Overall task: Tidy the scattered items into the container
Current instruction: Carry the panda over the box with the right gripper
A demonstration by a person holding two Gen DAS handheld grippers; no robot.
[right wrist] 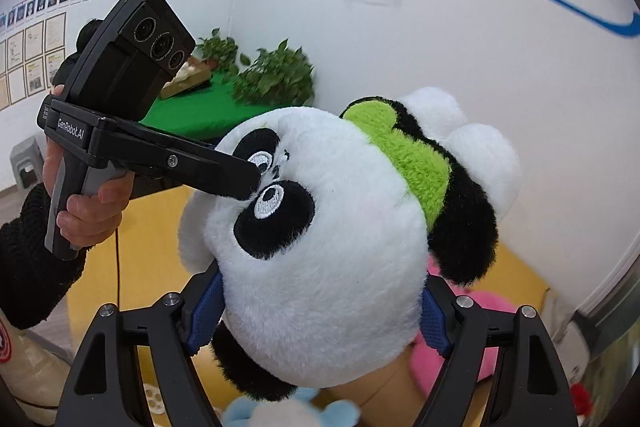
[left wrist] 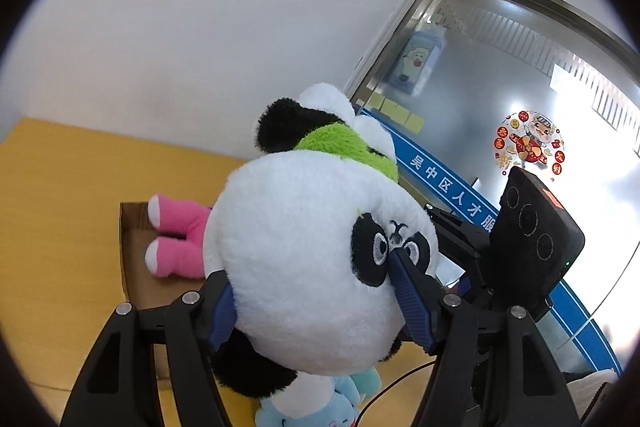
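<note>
Panda plush (left wrist: pixel 304 267), white with black ears and eye patches and a green band at the neck, hangs in the air above the yellow desk (left wrist: pixel 52 207), gripped at the head from two sides.

Left tool (left wrist: pixel 316 303): blue pads pressed into the head, one at the back, one across the face beside the eye; clamped on the panda plush. A hand (right wrist: pixel 86 203) in a black sleeve grips its handle in the right wrist view.

Cardboard box (left wrist: pixel 132 247): sits on the desk below, to the left of the panda. A pink plush (left wrist: pixel 176 239) lies inside it, white-tipped feet towards the box's left wall.

Right tool (right wrist: pixel 320 311): blue pads sunk into the lower head on both sides; clamped on the panda plush.

Light blue plush (left wrist: pixel 316 407): lies directly beneath the panda, only partly in view.
</note>
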